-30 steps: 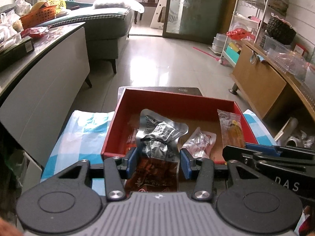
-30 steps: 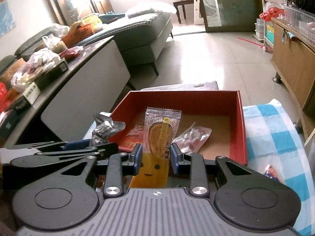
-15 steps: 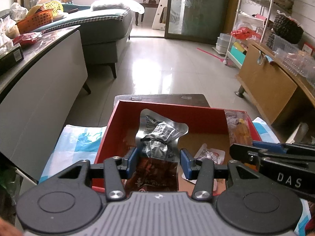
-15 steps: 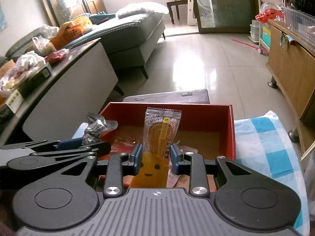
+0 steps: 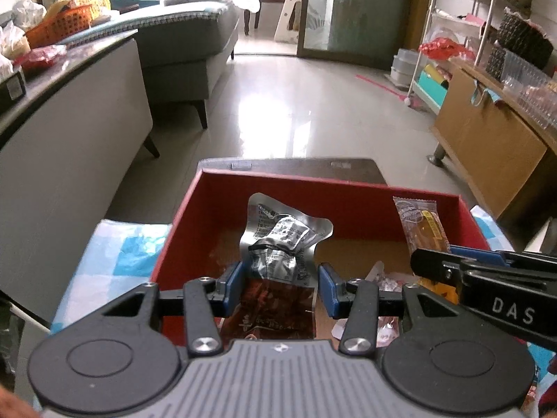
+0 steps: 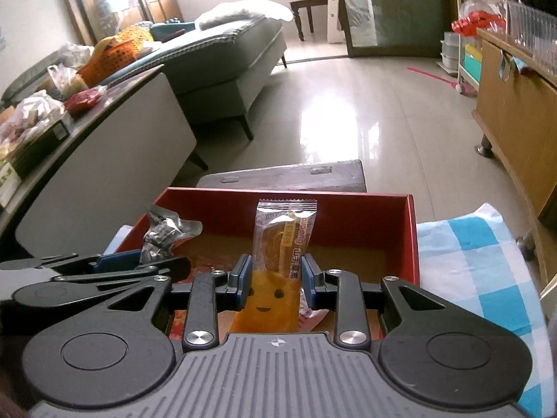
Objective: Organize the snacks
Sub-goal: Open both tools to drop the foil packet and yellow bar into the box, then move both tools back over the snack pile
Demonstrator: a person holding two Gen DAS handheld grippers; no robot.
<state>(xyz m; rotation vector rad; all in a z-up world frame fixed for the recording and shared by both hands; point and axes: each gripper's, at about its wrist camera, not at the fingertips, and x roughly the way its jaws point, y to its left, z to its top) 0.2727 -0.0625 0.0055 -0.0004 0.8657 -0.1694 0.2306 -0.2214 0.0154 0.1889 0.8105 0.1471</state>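
Observation:
A red box with a brown floor stands on a blue-and-white checked cloth. My left gripper is shut on a silver-and-brown foil snack packet and holds it over the box's near left part. My right gripper is shut on an orange snack packet with a smiling face and holds it over the box. The orange packet also shows in the left wrist view. A clear pink snack packet lies on the box floor between the grippers.
A dark wooden stool stands beyond the box. A grey cabinet with clutter is at left, a wooden sideboard at right, a sofa behind. The cloth extends right of the box.
Both grippers have moved forward and lower over the box, each with its packet still held. The box now fills more of the lower view.

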